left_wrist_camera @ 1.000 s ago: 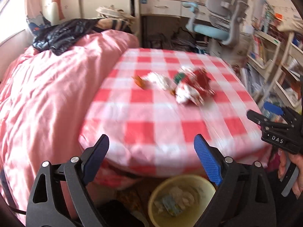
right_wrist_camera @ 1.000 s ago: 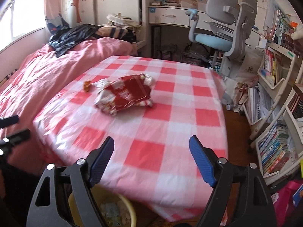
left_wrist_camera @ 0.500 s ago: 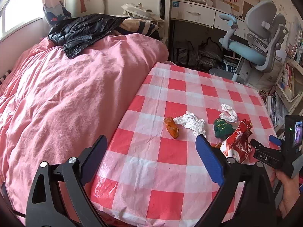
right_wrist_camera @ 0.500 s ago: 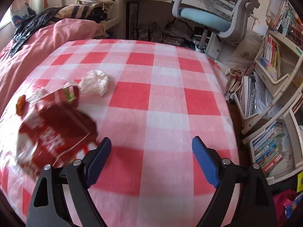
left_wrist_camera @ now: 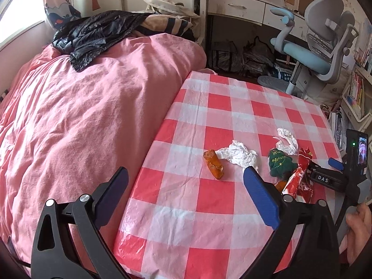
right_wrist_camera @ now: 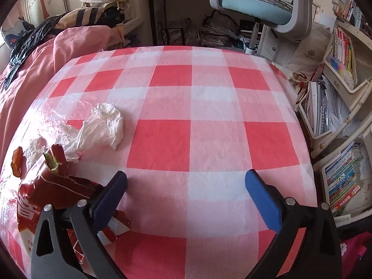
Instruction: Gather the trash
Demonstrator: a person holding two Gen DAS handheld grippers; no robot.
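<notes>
Fingers [right_wrist_camera: 262, 200] of both grippers have just been opened wide, nothing between them. On the tabletop [right_wrist_camera: 209, 139], the red snack bag [right_wrist_camera: 46, 193] lies beside the right gripper's [right_wrist_camera: 186, 186] left finger, probably touching; smaller wrappers [left_wrist_camera: 214, 166] lie ahead of the left gripper [left_wrist_camera: 186, 186].

Left gripper [left_wrist_camera: 186, 194] tilted steeply downward, jaws spread wide after just opening further, nothing between the blue pads. Right gripper [right_wrist_camera: 186, 195] likewise angled down, jaws fully apart after just widening, gap empty, left finger [right_wrist_camera: 109, 195] just beside a red wrapper without clamping it. Right gripper also visible at the edge of the left wrist view, gripped from below by a bare hand [left_wrist_camera: 359, 230].
</notes>
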